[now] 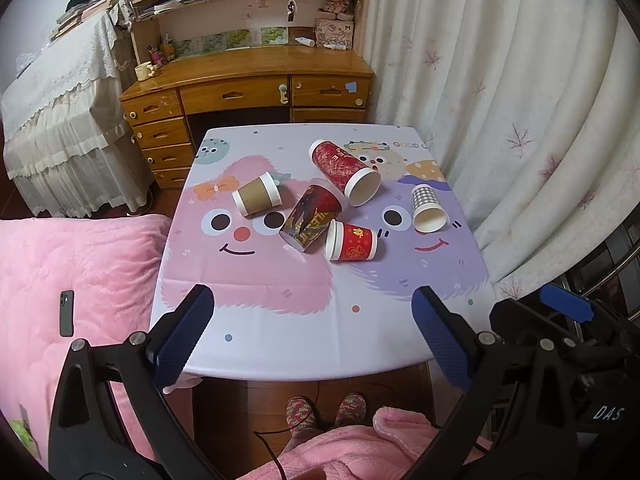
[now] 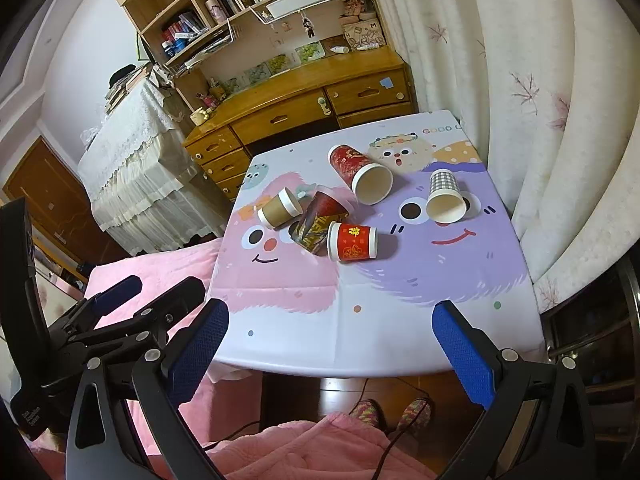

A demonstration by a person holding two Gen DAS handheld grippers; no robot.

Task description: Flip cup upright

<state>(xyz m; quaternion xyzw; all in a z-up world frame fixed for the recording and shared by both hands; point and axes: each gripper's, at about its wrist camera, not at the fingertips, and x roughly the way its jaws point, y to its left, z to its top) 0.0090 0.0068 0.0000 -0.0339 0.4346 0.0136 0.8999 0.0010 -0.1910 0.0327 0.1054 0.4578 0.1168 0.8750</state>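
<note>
Several paper cups lie on their sides on the cartoon tablecloth (image 1: 280,320): a brown cup (image 1: 257,196), a dark printed cup (image 1: 312,216), a small red cup (image 1: 352,241), a tall red cup (image 1: 344,170) and a checked cup (image 1: 427,208). They also show in the right wrist view: brown (image 2: 279,209), dark printed (image 2: 318,222), small red (image 2: 353,242), tall red (image 2: 360,178), checked (image 2: 445,196). My left gripper (image 1: 312,308) is open and empty above the table's near edge. My right gripper (image 2: 332,322) is open and empty there too, well short of the cups.
A pink bed (image 1: 72,280) with a phone (image 1: 66,313) lies left of the table. A wooden desk (image 1: 248,92) stands behind it. White curtains (image 1: 520,100) hang on the right. Slippered feet (image 1: 324,412) are below the table's near edge.
</note>
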